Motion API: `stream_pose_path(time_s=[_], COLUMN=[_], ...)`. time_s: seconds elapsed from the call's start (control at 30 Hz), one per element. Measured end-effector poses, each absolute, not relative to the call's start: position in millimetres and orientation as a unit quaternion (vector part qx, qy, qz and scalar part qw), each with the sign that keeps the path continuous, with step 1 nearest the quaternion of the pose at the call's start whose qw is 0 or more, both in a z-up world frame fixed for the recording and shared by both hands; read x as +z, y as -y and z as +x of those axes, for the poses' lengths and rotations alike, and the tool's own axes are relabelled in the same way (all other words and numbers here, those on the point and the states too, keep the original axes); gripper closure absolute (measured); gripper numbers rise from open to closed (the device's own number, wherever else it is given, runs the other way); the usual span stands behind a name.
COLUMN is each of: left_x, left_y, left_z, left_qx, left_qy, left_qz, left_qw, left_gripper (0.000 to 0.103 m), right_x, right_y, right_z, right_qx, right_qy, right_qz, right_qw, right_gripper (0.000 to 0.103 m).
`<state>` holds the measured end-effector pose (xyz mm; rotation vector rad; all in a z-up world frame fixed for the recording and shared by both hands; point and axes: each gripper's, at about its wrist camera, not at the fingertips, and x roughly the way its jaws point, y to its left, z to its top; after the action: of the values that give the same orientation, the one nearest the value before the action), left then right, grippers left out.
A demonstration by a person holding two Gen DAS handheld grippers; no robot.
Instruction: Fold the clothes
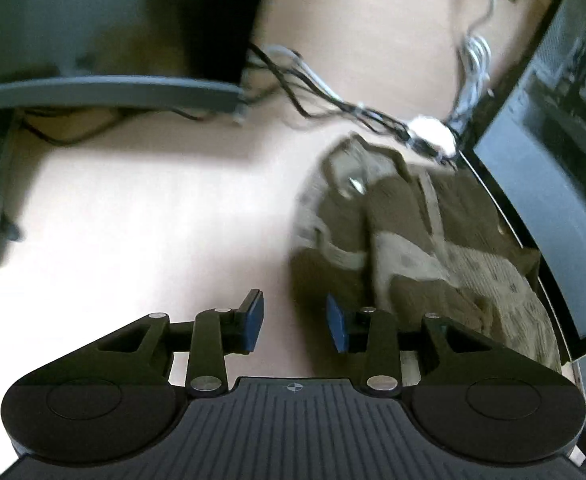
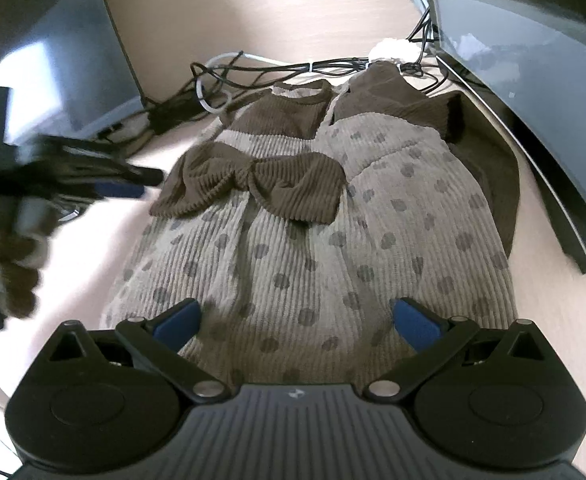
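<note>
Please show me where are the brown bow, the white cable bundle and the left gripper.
brown bow [image 2: 249, 188]: right wrist view, its centre knot.
white cable bundle [image 1: 475, 64]: left wrist view, its coiled middle.
left gripper [image 1: 295, 322]: left wrist view, between fingertips.

A beige corduroy dress [image 2: 293, 248] with grey dots and a brown bow lies flat on the desk [image 2: 273, 12]. The right gripper [image 2: 297, 320] hovers wide open over the dress's near hem; cables [image 2: 253, 70] lie beyond its collar.

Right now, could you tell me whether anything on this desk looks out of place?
Yes: the dress lies among office gear, its top against loose cables and its right edge tucked against a monitor.
</note>
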<state>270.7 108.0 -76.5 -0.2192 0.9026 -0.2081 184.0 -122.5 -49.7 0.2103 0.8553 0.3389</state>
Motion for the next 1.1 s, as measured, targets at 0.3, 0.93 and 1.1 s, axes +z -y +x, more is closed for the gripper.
stream_pose_path(time_s=[0.3, 0.93, 1.1], left_x=[-88, -85, -74], left_y=[-70, -49, -56], left_z=[275, 256, 253], left_qx=[-0.104, -0.118, -0.106], left_qy=[-0.444, -0.427, -0.406], left_qz=[-0.054, 0.004, 0.036], left_qw=[0.888, 0.896, 0.907], left_gripper=[0.065, 0.097, 0.097], right_x=[-52, -50, -44], right_y=[123, 127, 134], right_z=[178, 177, 181], right_qx=[0.175, 0.189, 0.167], right_qy=[-0.399, -0.386, -0.362], right_qz=[0.095, 0.079, 0.077], right_qw=[0.895, 0.9, 0.914], right_gripper=[0.0, 0.0, 0.0])
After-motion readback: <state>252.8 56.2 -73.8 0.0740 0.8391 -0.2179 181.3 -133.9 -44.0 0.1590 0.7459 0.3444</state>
